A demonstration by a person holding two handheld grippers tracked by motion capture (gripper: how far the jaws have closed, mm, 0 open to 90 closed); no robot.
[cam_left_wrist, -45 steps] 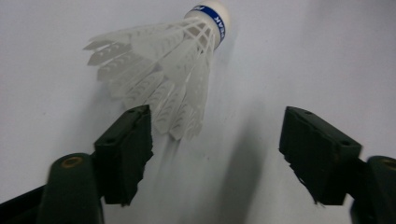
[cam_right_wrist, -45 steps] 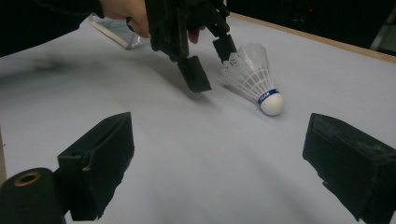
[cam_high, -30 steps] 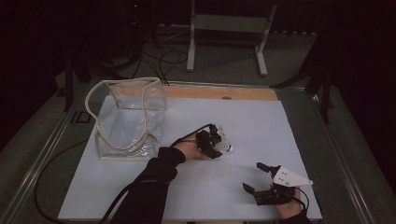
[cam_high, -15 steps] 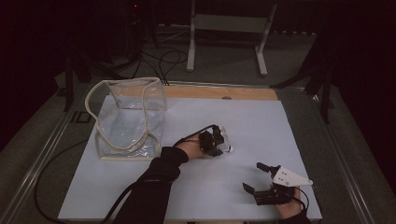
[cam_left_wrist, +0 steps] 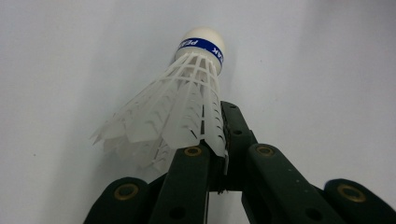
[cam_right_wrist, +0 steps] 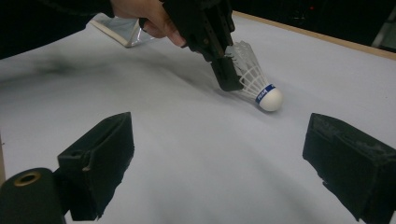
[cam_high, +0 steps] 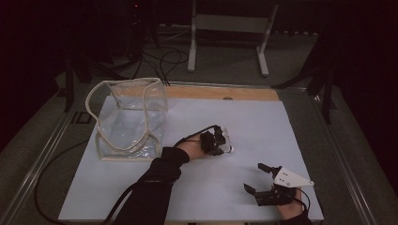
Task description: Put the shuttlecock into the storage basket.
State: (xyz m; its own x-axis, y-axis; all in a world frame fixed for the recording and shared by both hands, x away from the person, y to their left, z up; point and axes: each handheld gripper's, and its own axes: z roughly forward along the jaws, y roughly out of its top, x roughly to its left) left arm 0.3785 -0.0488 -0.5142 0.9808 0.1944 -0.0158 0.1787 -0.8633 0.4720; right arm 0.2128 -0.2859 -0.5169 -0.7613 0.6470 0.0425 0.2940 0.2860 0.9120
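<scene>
A white plastic shuttlecock [cam_left_wrist: 187, 102] with a blue band round its cork lies on the white table sheet [cam_high: 281, 131], cork pointing away from the hand. My left gripper [cam_high: 217, 140] is shut on the edge of its skirt, and the jaws pinch the feathers [cam_left_wrist: 217, 140]. The right gripper view shows the same grip from the side, with the shuttlecock [cam_right_wrist: 254, 77] touching the sheet. My right gripper [cam_high: 253, 177] rests near the front right of the sheet, open and holding nothing [cam_right_wrist: 224, 140].
A clear plastic bag [cam_high: 129, 119] with a cream rim stands open at the left of the sheet. A wooden strip [cam_high: 220, 93] runs along the far edge. Behind the table, cables and a white metal stand [cam_high: 230, 28] sit on the floor.
</scene>
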